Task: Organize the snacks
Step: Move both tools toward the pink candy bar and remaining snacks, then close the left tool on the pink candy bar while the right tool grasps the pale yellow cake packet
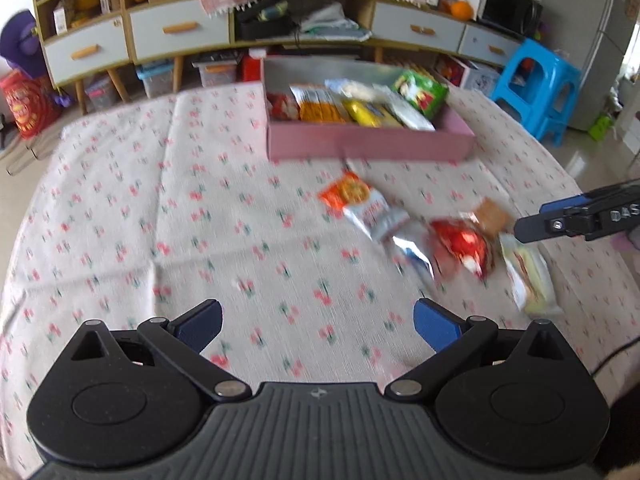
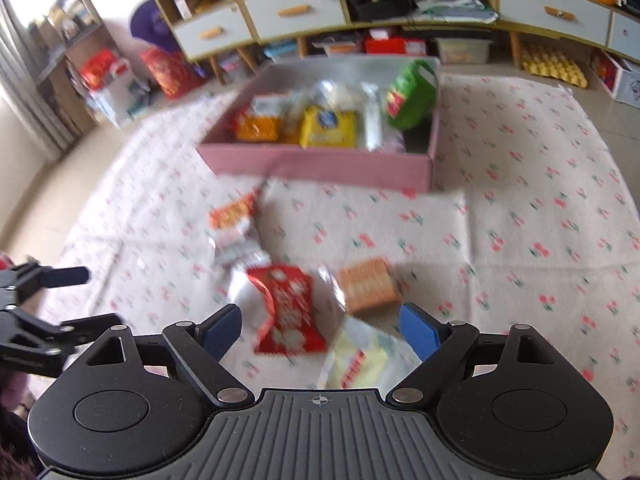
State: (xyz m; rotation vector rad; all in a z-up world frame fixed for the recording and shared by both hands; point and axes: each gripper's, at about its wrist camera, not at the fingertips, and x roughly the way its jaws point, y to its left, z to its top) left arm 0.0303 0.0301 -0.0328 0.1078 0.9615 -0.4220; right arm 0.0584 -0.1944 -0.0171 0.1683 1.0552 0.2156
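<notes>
Left wrist view: the left gripper (image 1: 318,322) is hovering over the flowered cloth (image 1: 160,208) on the counter, its blue fingers (image 1: 434,326) spread wide with nothing between them. A pink box (image 1: 372,146) is sitting further ahead on the cloth, holding several snack packs, among them a green bag (image 1: 420,94) leaning against its right wall and a yellow pack (image 1: 366,114) lying flat. Four loose snacks are lying on the cloth in front of the box: an orange-and-white pack (image 1: 362,208), a red pack (image 1: 460,246), a brown cracker pack (image 1: 490,212) and a pale yellow pack (image 1: 530,276). The right gripper (image 1: 560,224) is reaching in from the right edge, just above the cracker pack; I cannot tell its opening from here.

Right wrist view: the right gripper (image 2: 320,330) is hanging above the loose snacks, its fingers (image 2: 418,330) spread apart and gripping nothing. The red pack (image 2: 286,312) and the pale yellow pack (image 2: 362,358) are lying between the fingers, the cracker pack (image 2: 368,284) just beyond, the orange-and-white pack (image 2: 236,232) further left. The pink box (image 2: 320,164) is sitting behind them, well apart. The left gripper (image 2: 46,304) is showing at the left edge.
</notes>
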